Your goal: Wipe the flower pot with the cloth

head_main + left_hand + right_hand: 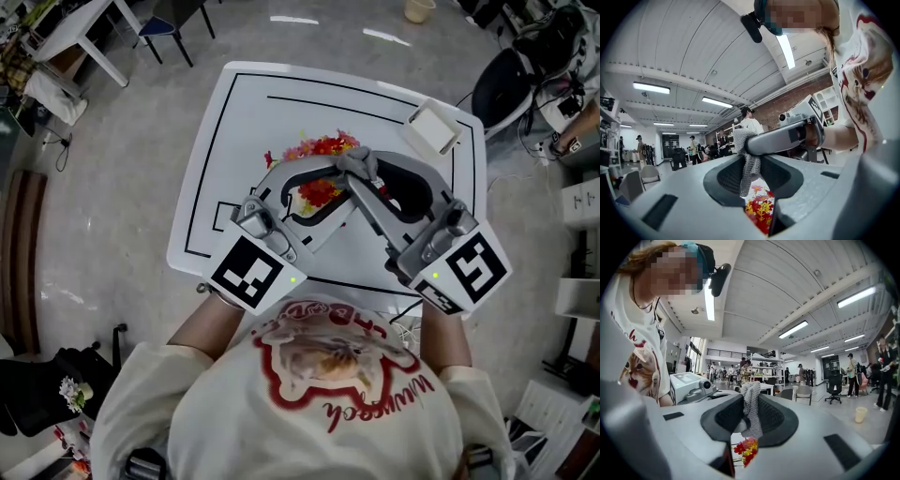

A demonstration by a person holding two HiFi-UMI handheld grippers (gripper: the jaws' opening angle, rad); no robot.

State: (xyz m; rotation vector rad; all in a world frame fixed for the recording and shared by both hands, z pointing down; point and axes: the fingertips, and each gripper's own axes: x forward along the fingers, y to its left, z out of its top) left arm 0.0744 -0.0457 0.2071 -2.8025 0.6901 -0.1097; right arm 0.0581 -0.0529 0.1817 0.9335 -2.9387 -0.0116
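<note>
A grey knitted cloth point(357, 162) is bunched above the flower pot, whose red, yellow and pink flowers point(322, 147) stand near the middle of the white table point(216, 141); the pot's body is hidden under the blooms and the grippers. Both grippers meet at the cloth from opposite sides. My left gripper point(751, 174) has the cloth point(749, 164) hanging between its dark pads, which press on it, with the flowers point(760, 213) below. My right gripper point(750, 416) is shut on the same cloth point(751, 404) above the flowers point(746, 448). In the head view the left gripper point(345, 176) and right gripper point(364, 180) cross tip to tip.
A small white box point(433, 127) sits at the table's far right corner. Black lines mark the tabletop. On the floor beyond stand a cup point(419, 9), chairs and a white desk point(80, 28). People and office chairs fill the room's background in both gripper views.
</note>
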